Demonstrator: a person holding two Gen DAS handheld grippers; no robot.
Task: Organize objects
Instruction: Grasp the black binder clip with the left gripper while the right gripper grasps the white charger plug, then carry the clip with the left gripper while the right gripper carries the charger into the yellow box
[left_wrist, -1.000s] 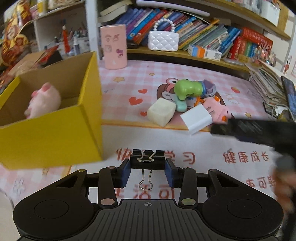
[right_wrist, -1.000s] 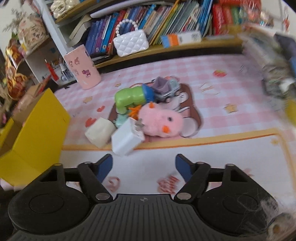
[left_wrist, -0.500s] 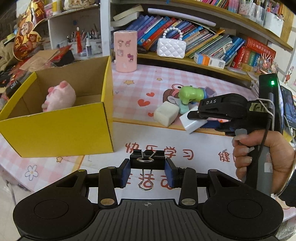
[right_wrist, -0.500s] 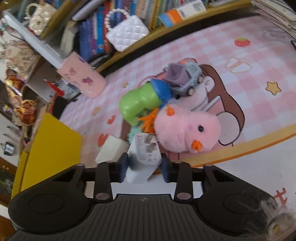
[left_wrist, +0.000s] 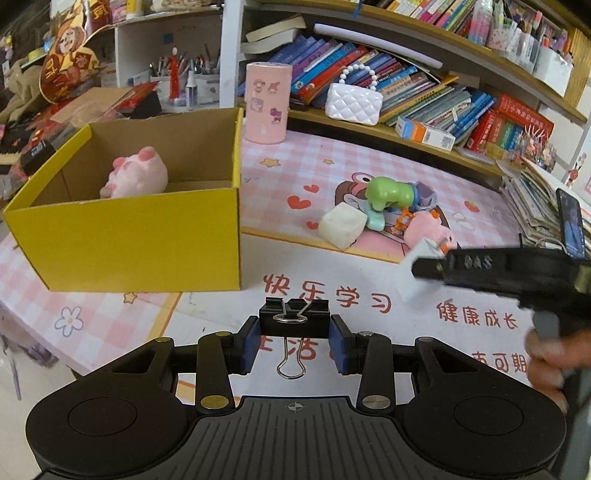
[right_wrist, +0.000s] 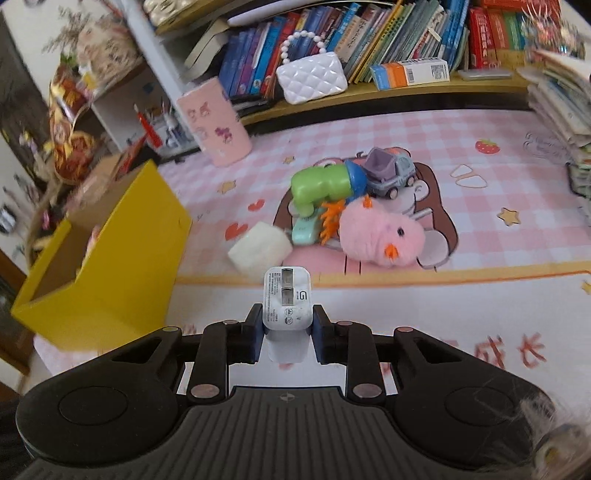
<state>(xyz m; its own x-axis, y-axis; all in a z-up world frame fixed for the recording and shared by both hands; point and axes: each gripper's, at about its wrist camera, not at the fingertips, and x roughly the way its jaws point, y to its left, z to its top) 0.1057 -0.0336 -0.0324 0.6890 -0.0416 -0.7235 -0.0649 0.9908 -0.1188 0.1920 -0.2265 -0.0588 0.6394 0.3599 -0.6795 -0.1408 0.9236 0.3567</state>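
Note:
My left gripper (left_wrist: 294, 341) is shut on a black binder clip (left_wrist: 293, 318), held above the mat's near edge. My right gripper (right_wrist: 287, 332) is shut on a white charger plug (right_wrist: 287, 303), lifted off the mat; the charger plug (left_wrist: 415, 273) also shows at the right of the left wrist view. An open yellow box (left_wrist: 144, 236) at the left holds a pink plush (left_wrist: 136, 179). The yellow box (right_wrist: 110, 266) stands left of my right gripper. On the mat lies a pile: white foam block (right_wrist: 260, 249), green toy (right_wrist: 321, 184), pink chick plush (right_wrist: 380, 236), toy truck (right_wrist: 388, 175).
A pink cup (left_wrist: 267, 107) and a white quilted purse (left_wrist: 354, 104) stand at the back by the bookshelf (left_wrist: 424, 92). Stacked booklets (left_wrist: 535, 206) with a phone (left_wrist: 570, 225) line the right edge. A hand (left_wrist: 550, 363) holds the right gripper's handle.
My right gripper closed on the white charger plug beside the pile and lifted it back toward me. My left gripper, still on the binder clip, drew back a little from the box.

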